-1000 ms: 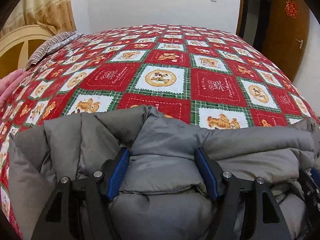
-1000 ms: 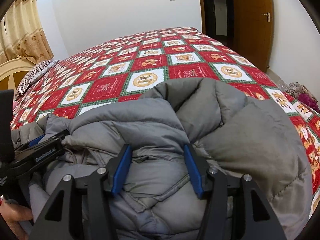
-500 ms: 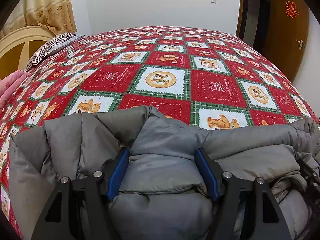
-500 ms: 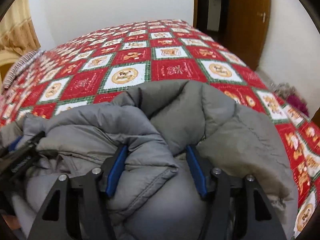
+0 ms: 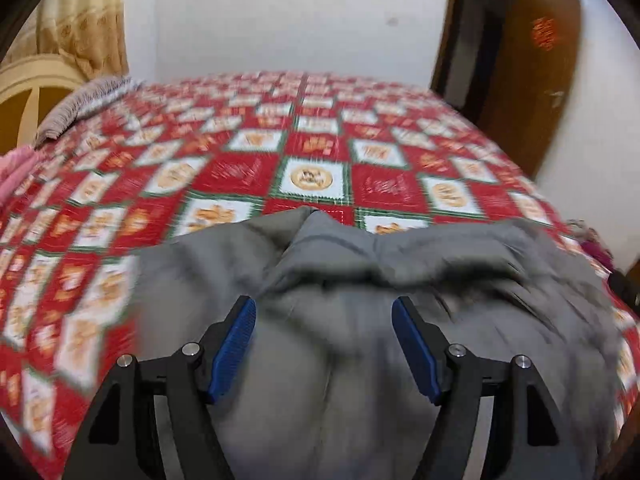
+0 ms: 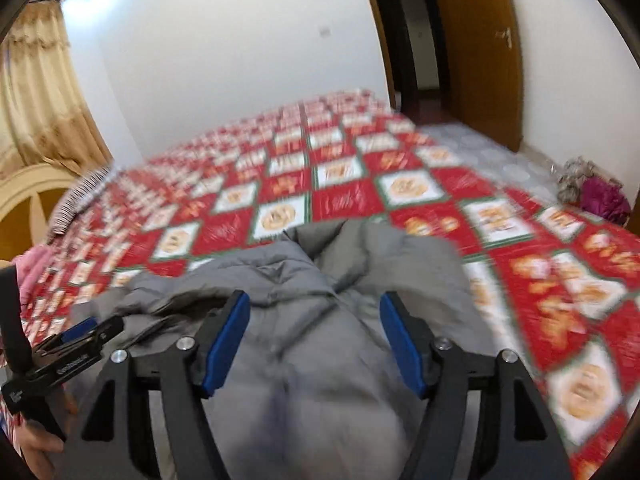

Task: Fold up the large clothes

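A grey puffer jacket (image 5: 360,272) lies bunched on the near part of a bed with a red, white and green patterned cover (image 5: 304,152). My left gripper (image 5: 324,320) is above the jacket with its blue pads wide apart, nothing held. My right gripper (image 6: 314,312) is also open above the jacket (image 6: 320,272), lifted off it. The left gripper also shows at the lower left of the right wrist view (image 6: 76,340). Both views are blurred by motion.
A striped pillow (image 5: 76,108) and pink cloth (image 5: 16,168) lie at the bed's left by a cream headboard (image 5: 28,92). A brown door (image 6: 476,40) stands at the right. A purple bundle (image 6: 600,196) lies on the floor.
Both grippers have risen and pulled back from the jacket. The jacket now lies lower in both views, with more of the bed and wall showing.
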{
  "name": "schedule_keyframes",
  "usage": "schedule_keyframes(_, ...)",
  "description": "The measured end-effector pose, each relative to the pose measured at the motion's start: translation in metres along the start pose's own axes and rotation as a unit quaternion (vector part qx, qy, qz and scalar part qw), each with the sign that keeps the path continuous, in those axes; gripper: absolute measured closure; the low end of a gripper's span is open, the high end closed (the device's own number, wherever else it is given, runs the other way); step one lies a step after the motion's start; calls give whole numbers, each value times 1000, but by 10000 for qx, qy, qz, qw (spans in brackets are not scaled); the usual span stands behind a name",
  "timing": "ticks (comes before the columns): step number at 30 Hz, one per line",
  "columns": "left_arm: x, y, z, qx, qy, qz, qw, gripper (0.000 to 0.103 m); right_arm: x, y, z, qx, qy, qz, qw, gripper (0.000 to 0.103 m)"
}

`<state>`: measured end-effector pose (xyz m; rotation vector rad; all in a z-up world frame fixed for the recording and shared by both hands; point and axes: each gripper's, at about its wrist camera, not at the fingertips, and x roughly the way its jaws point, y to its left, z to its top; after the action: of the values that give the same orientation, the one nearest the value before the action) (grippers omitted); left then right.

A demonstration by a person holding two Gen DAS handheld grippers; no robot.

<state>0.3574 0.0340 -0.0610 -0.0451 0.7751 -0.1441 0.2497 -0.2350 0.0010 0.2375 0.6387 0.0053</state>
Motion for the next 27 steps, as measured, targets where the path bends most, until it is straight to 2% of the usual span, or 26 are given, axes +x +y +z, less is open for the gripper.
schedule_keyframes(2, -42, 12, -19, 36, -108, -202, 9997, 28, -57, -7, -13, -60, -272, 27, 9996, 33)
schedule_keyframes(4, -85, 26, -45, 122, -232, -420, 9988, 23, -97, -12, -24, -118, -455, -1, 9989, 31)
schedule_keyframes(8, -156, 52, -101, 292, -376, -327, 9983, 23, -186, -31, -58, -140, -860, -192, 9960, 23)
schedule_keyframes(13, -222, 87, -165, -233, -438, -369, 9981, 22, -249, -58, -87, 61, -1014, -218, 9946, 23)
schedule_keyframes(18, -258, 101, -211, -367, -436, -251, 9981, 22, -309, -75, -107, 267, -1261, -228, 9914, 23)
schedule_keyframes(22, -265, 101, -234, -261, -220, -216, 9992, 22, -365, -88, -117, 400, -1393, 22, 9894, 23)
schedule_keyframes(27, -280, 104, -250, -212, -212, -251, 9992, 22, -434, -90, -119, 399, -1700, 365, 9840, 22)
